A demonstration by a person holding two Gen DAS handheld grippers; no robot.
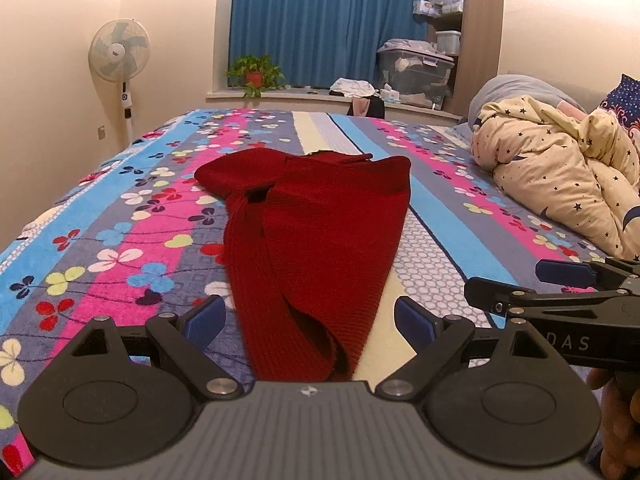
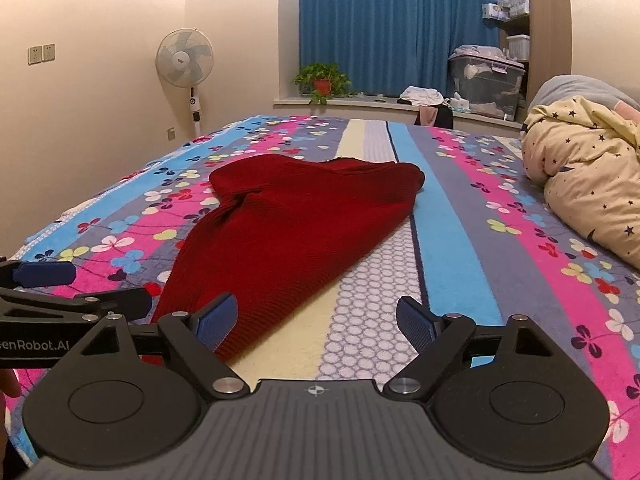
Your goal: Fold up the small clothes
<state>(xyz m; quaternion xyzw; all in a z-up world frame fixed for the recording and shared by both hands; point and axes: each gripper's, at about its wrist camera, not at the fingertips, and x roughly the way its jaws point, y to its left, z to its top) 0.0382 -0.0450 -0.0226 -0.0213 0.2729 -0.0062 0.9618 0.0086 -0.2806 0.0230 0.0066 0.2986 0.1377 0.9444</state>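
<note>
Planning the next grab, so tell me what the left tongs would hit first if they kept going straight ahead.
Most likely the red knit garment: its near end lies between the open left tongs, directly ahead on the flowered bedspread. Depth is unclear.

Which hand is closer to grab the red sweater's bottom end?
Probably the left gripper: the red sweater lies between its open fingers. The right gripper is open too, but mostly over bare bedspread, with the sweater only by its left finger.

The sweater point(image 1: 316, 232) lies mid-bed point(image 1: 120, 216), the bundled quilt point(image 1: 560, 176) to its right, the fan point(image 1: 119, 50) behind left, and the plant point(image 1: 256, 74) on the sill behind.
</note>
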